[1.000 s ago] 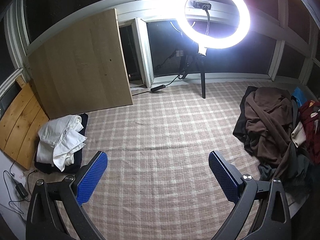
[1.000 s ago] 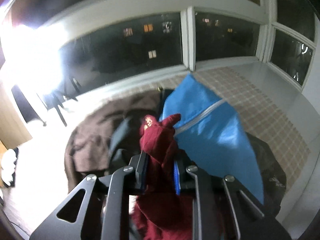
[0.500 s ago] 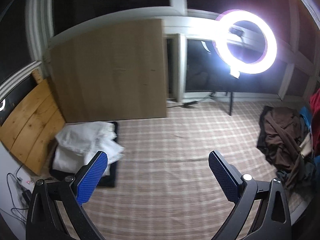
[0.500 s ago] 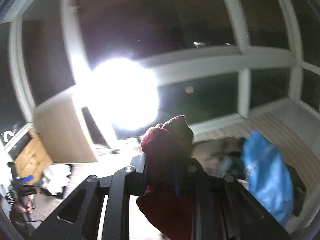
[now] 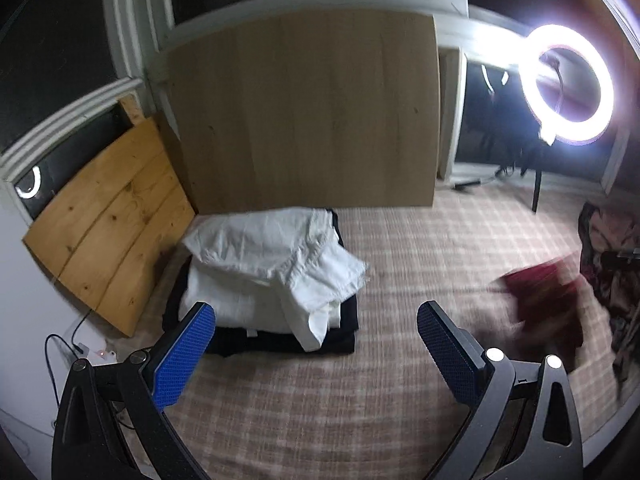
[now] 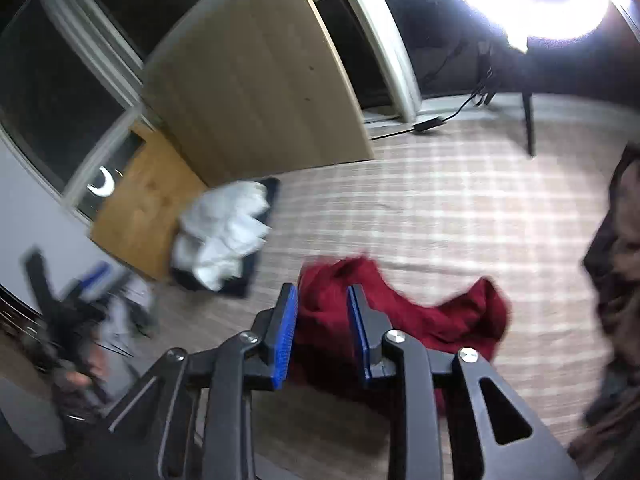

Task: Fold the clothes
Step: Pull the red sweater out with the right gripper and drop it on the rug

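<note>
A dark red garment (image 6: 452, 316) lies crumpled on the checked floor cloth (image 6: 460, 208). My right gripper (image 6: 322, 300) is over its left end with the jaws partly apart and red fabric between them; whether the pads still touch it I cannot tell. The red garment shows blurred at the right of the left wrist view (image 5: 548, 312). My left gripper (image 5: 316, 320) is wide open and empty above the cloth, in front of a stack of folded white clothes (image 5: 272, 264) on folded black ones (image 5: 344, 336).
A pile of brown and dark clothes (image 6: 616, 280) lies at the right. A ring light (image 5: 568, 84) on a stand is at the back right. Wooden boards (image 5: 304, 108) lean on the wall. Cables (image 5: 64, 344) lie at the left.
My right gripper swung the red garment from the pile down onto the floor cloth and its jaws have spread. My left gripper turned left toward the folded stack.
</note>
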A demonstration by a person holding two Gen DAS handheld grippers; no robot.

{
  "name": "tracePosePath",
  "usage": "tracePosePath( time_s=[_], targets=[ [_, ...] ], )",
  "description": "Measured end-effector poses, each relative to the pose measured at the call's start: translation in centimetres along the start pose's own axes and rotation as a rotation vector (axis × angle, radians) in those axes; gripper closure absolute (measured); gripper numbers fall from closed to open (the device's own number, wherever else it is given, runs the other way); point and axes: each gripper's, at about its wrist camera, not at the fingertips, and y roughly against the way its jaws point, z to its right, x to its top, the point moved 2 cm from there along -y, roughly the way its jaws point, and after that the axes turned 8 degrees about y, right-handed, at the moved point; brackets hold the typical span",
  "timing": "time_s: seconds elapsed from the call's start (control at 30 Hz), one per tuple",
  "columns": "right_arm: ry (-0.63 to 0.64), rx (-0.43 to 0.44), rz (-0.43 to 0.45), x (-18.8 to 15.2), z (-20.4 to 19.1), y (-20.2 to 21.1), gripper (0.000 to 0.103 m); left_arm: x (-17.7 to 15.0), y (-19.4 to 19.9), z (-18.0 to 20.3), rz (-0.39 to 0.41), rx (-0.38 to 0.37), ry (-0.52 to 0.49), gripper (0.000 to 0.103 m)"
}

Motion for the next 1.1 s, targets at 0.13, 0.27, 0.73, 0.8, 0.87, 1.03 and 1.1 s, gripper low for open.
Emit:
tracePosePath(
  time_s=[0.13,0.27,0.73,0.8,0.87,1.03,1.1],
  targets=[
    [-0.021,-0.136,0.059,-0.6,3.9,2.6,0.047,-1.9,-2.3,1.9,-0.067,-0.066,-0.038,0.001],
    [0.057,-0.288,-0.075,-3.8,6.1,0.7,0.047,-3.7,-4.7,4.3,-0.126,-0.098,-0.060,0.001],
    [0.166,-0.205,-0.366,-10.8,8.5,-7.8,0.075,-7.0,-8.0,7.7,-0.276,-0.118,-0.041,0.001],
    [0.119,-0.154,-0.351,-10.8,10.0,-6.6,0.095,-7.4,-8.3,9.1,-0.285,-0.113,-0.071,0.001],
    [0.092,-0.196,-0.286,-10.1,11.6,-3.9,0.097,-7.5,-8.6,9.9,-0.290,-0.112,-0.092,0.001],
    [-0.007,-0.413,-0.093,-7.4,16.4,4.5,0.091,-7.6,-9.0,11.5,-0.303,-0.141,-0.109,0.001],
    [-0.034,-0.362,-0.188,-7.5,17.7,4.4,0.080,-7.7,-9.5,12.2,-0.318,-0.155,-0.109,0.001]
  ],
)
